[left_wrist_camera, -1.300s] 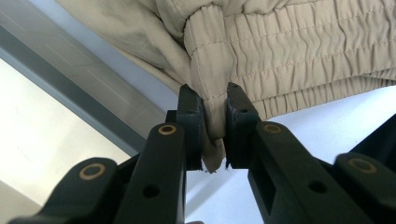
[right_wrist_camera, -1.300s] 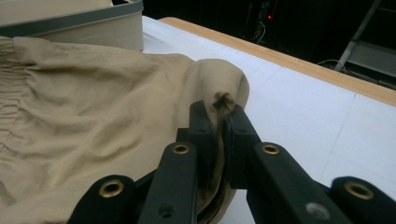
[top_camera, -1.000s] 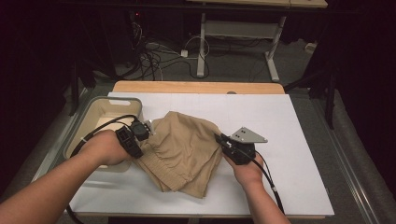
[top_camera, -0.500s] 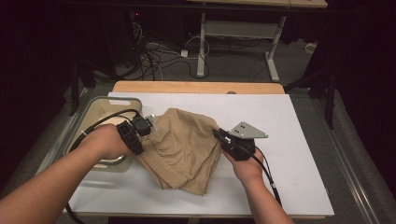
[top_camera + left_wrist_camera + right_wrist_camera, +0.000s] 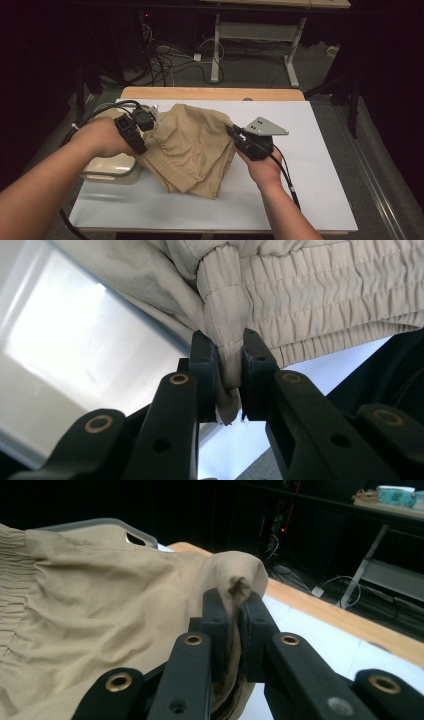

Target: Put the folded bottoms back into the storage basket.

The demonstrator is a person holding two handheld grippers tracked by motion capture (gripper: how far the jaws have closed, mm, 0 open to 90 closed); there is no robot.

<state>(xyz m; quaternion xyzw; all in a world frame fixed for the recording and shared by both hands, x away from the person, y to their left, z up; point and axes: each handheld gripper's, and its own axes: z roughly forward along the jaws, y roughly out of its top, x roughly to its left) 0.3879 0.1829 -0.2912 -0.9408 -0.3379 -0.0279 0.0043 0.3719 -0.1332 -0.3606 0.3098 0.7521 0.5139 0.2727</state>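
On the left, a pale tub (image 5: 107, 167) sits at the edge of the counter (image 5: 310, 190), and the left tongs (image 5: 229, 385) are shut tight on the stretchy waistband of the tan shorts (image 5: 192, 150). The shorts hang in the middle, lifted partly off the white counter, with the lower part resting on it right beside the tub. On the right, the right tongs (image 5: 234, 630) are pinched on a fold of the same cloth, so I think the grabbing and lifting are done, and laying the shorts down or putting them away is left.

Lab: floor cables (image 5: 165, 60), dark curtains (image 5: 45, 50)
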